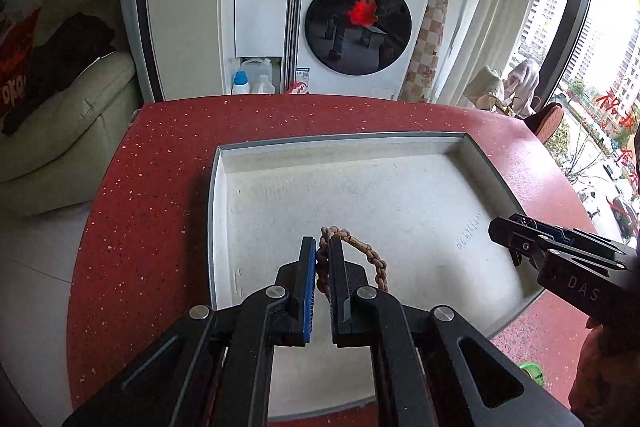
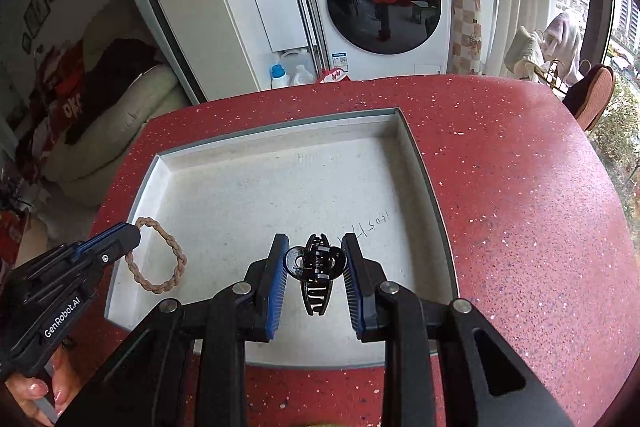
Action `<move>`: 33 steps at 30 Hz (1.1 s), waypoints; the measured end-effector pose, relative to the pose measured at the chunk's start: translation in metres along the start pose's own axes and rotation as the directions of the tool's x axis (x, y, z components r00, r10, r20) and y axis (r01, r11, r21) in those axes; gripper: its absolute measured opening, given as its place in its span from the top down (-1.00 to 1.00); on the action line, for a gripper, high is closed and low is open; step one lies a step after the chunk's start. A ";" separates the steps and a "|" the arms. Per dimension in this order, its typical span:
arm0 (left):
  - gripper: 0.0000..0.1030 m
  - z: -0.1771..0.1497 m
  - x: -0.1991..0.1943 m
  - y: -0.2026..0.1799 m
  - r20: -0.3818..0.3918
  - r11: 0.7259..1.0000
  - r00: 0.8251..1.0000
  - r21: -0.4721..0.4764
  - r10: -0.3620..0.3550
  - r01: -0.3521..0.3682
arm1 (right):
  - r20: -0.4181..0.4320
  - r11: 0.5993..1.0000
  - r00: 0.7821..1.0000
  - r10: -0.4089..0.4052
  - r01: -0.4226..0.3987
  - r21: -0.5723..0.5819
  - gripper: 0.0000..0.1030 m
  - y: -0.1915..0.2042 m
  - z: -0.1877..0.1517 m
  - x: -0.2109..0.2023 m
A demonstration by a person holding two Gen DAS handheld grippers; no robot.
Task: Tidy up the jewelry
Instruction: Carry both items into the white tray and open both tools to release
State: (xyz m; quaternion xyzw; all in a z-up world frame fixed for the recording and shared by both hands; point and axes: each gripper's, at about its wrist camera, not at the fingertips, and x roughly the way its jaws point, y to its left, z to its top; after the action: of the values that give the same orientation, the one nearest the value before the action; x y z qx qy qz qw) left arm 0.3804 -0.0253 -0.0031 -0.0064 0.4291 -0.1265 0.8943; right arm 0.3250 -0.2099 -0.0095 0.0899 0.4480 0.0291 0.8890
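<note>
1. Left gripper: jaws together, clamped on a braided tan hair tie. The tie's loop hangs out to the right of the jaws, above the tray floor.
2. From the right wrist view, the same tie shows as a full oval loop pinched at its upper left end by the left gripper; whether its lower end touches the tray cannot be told.
3. Right gripper: jaws clamped on a black claw hair clip, their blue pads against the clip's two rounded wings. The clip's teeth point toward the camera.
4. In the left wrist view the right gripper enters from the right edge, above the tray's right side; the clip is not clearly visible there.
5. Tray: shallow, white, grey-rimmed, with a speckled floor and faint handwritten marks. It sits on a red speckled surface.
6. Both grippers are over the near half of the tray, the left one near its left wall, well apart from each other.
7. A hand grips the left gripper's handle at lower left.
8. Background: white washing machine, mop with red handle, and a cream sofa to the left.
</note>
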 end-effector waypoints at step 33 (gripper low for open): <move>0.53 -0.009 0.040 -0.027 -0.045 0.986 0.991 0.115 0.124 -0.119 | 0.005 0.999 1.000 0.018 -0.018 0.045 -0.43 -0.008 0.004 0.013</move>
State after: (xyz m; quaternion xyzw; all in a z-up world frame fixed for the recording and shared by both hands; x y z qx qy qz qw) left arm 0.3912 -0.0593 -0.0363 0.0731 0.4440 -0.0957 0.8879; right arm 0.3352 -0.2162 -0.0189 0.1137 0.4458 0.0267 0.8875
